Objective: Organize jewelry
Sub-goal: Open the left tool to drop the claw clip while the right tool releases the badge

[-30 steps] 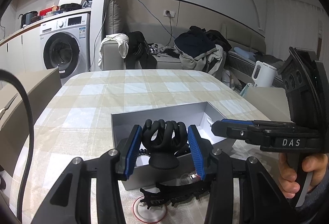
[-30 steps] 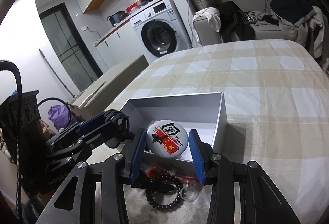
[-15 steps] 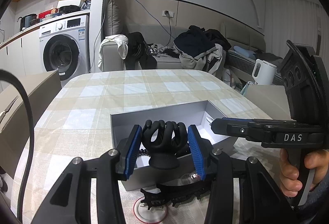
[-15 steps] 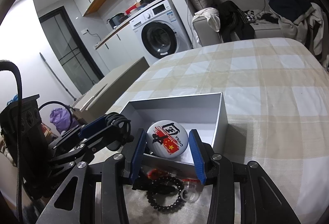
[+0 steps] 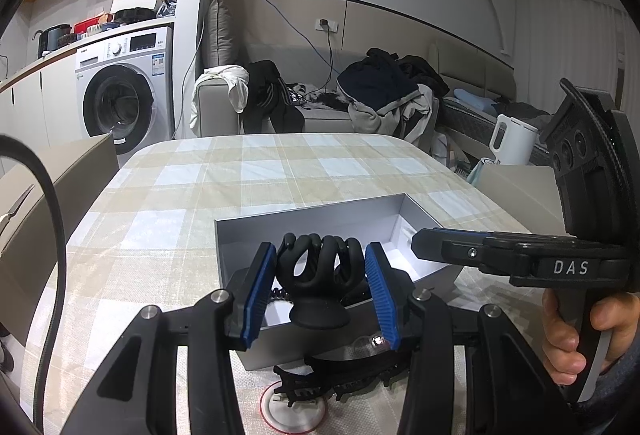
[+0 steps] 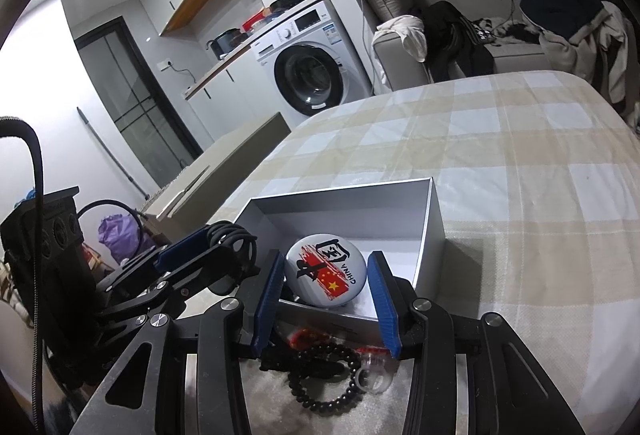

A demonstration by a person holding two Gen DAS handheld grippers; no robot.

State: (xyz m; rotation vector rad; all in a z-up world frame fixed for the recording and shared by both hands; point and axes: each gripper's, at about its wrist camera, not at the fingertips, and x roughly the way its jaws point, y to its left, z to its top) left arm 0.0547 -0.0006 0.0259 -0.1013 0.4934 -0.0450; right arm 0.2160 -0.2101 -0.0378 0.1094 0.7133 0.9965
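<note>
Over the box (image 5: 320, 219), left gripper (image 5: 320, 287) clamps the black claw clip (image 5: 316, 271); at three o'clock, right gripper (image 6: 326, 295) pinches the badge (image 6: 326, 273) above the box's near edge.

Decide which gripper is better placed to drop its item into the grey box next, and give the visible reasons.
Right, probably. The right gripper holds the round badge already past the grey box's near wall. The left gripper holds the black hair claw by the near-left corner, so it seems less centred.
</note>
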